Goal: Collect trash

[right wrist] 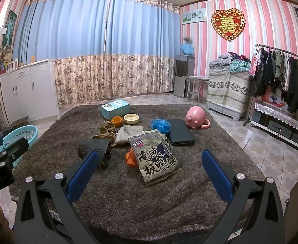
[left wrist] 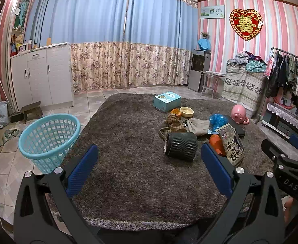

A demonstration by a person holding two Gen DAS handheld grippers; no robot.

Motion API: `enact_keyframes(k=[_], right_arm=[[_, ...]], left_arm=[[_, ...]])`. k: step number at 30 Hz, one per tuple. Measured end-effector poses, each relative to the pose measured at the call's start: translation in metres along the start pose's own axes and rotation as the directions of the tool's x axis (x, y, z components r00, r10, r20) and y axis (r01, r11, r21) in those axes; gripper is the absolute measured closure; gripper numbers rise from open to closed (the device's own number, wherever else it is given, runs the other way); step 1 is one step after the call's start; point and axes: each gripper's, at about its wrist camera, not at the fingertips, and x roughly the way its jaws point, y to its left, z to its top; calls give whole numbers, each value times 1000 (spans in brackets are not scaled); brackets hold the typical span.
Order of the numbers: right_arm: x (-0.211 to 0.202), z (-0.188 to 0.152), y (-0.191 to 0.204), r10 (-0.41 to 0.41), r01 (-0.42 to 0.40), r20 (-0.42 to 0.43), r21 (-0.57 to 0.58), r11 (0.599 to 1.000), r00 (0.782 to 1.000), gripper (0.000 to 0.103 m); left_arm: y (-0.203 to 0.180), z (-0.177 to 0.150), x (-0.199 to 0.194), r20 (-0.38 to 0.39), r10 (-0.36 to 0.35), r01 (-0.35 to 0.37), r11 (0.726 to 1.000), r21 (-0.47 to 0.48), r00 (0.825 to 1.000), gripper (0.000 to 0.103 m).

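Plainly, the snack bag point(right wrist: 156, 158) lies on the rug point(right wrist: 128, 203) at 12 o'clock from the right gripper point(right wrist: 150, 174), long axis running 11 to 5. Both pairs of fingers gape empty. Left gripper point(left wrist: 149, 170) sits farther off; basket point(left wrist: 47, 140) at its 10 o'clock.

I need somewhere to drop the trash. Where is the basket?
The blue basket stands on the tiles off the rug's left edge, near the white cabinet.
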Motion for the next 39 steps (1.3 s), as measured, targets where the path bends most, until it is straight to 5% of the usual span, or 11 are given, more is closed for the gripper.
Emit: enact_keyframes(k=[39], right_arm=[[28, -15, -14, -42, 42, -56, 6, 999, 998, 4]], left_arm=[[-4, -11, 31, -67, -32, 34, 999, 31, 997, 5]])
